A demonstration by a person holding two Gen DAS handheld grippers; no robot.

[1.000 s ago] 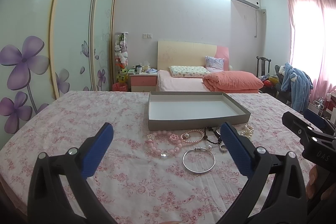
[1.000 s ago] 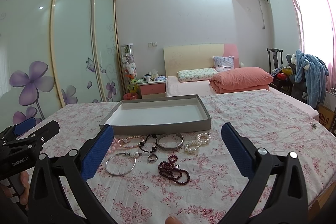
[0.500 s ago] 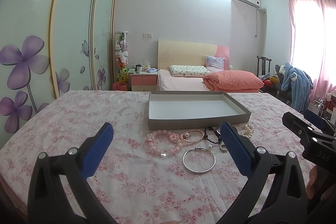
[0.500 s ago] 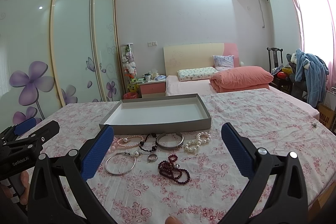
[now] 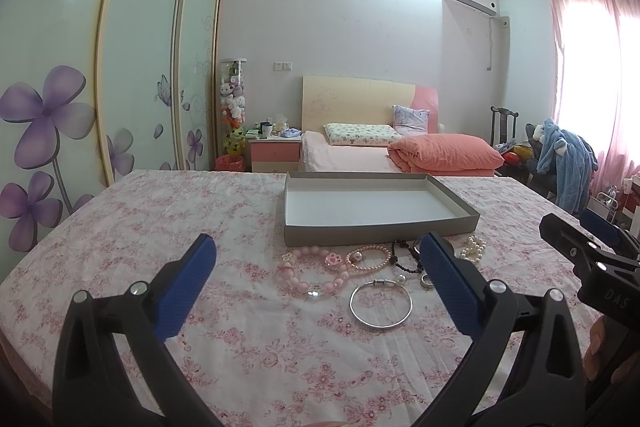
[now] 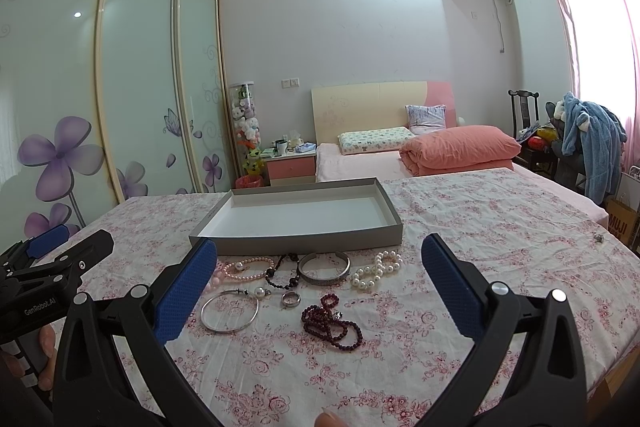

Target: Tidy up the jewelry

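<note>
Hovering wide apart, the left gripper (image 5: 316, 275) and the right gripper (image 6: 320, 277) both hang above the flower-printed pink cloth surface (image 6: 480, 227), jaws spread and pinching nothing. Nothing has been lifted yet, so this looks like the opening step: choosing a first piece.

Between the right jaws lie the dark red bead string (image 6: 332, 323), a small silver ring (image 6: 290, 299) and a broad grey metal cuff (image 6: 324, 267). A white pearl bracelet (image 6: 376, 270) sits just beyond, with a black bead strand (image 6: 280, 271) beside the cuff. By the right gripper's left finger rests a thin silver bangle (image 6: 229, 311). Between the left jaws sit chunky pink beads (image 5: 310, 273) and a slim pink pearl bracelet (image 5: 368, 258).

Farther ahead waits the shallow grey cardboard tray (image 6: 304, 241), empty. Next, I'd judge, one gripper must drop low and pinch a single piece; thin flat bangles on soft cloth could slip, and neighbouring strands touch, so a snag is likely. No obstacle blocks the tray's near wall.
</note>
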